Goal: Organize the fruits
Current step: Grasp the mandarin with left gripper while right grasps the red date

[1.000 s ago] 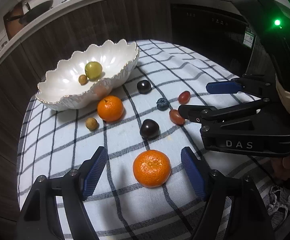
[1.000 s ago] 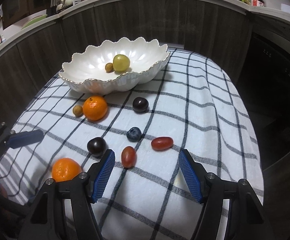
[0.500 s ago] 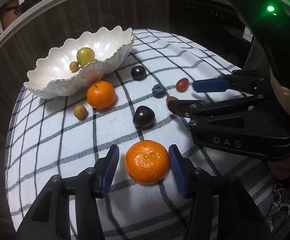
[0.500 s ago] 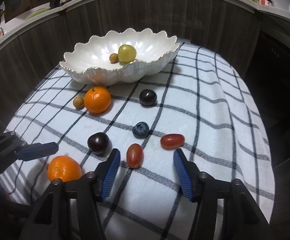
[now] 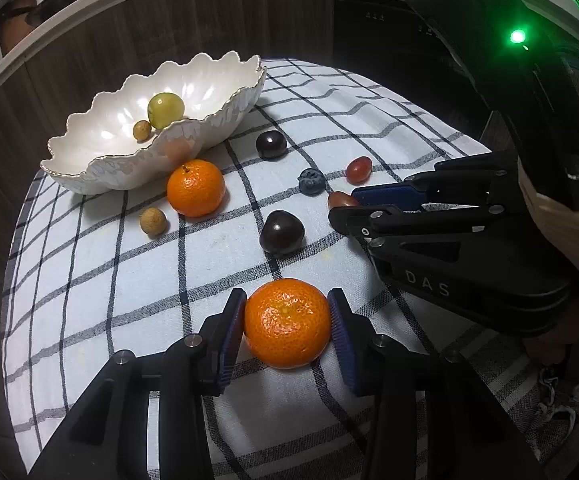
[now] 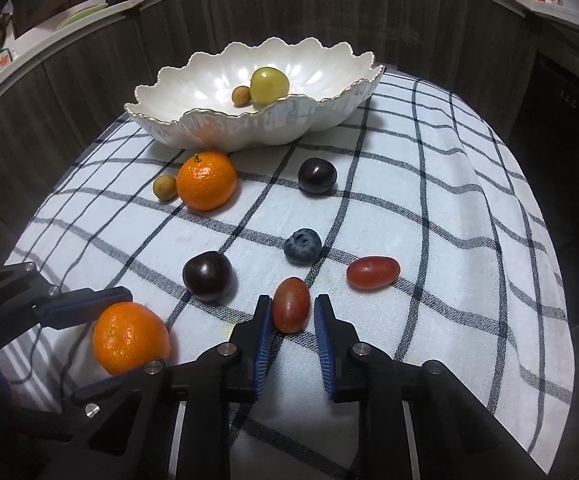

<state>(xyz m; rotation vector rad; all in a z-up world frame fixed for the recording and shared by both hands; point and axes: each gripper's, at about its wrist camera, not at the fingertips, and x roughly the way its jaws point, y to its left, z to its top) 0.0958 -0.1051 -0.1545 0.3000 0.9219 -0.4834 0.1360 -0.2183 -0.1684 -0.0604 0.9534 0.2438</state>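
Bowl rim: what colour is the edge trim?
Gold, a thin line along the scalloped rim of the white bowl. It shows best in the right wrist view.

Between left gripper (image 5: pixel 288 322) fingers: mandarin (image 5: pixel 285 323). Between right gripper (image 6: pixel 290 317) fingers: grape (image 6: pixel 291 309). Just beyond it: blueberry (image 6: pixel 302 246); to the right, second grape (image 6: pixel 372 273). Far beyond, on the cloth (image 6: pixel 429 216): bowl (image 6: pixel 209 124).

Left gripper (image 5: pixel 287 322) fingers closing; right gripper (image 6: pixel 291 316) fingers clamped.

My right gripper (image 5: pixel 353 208), at three o'clock in my left wrist view, bears pale letters "DAS" on its black body.
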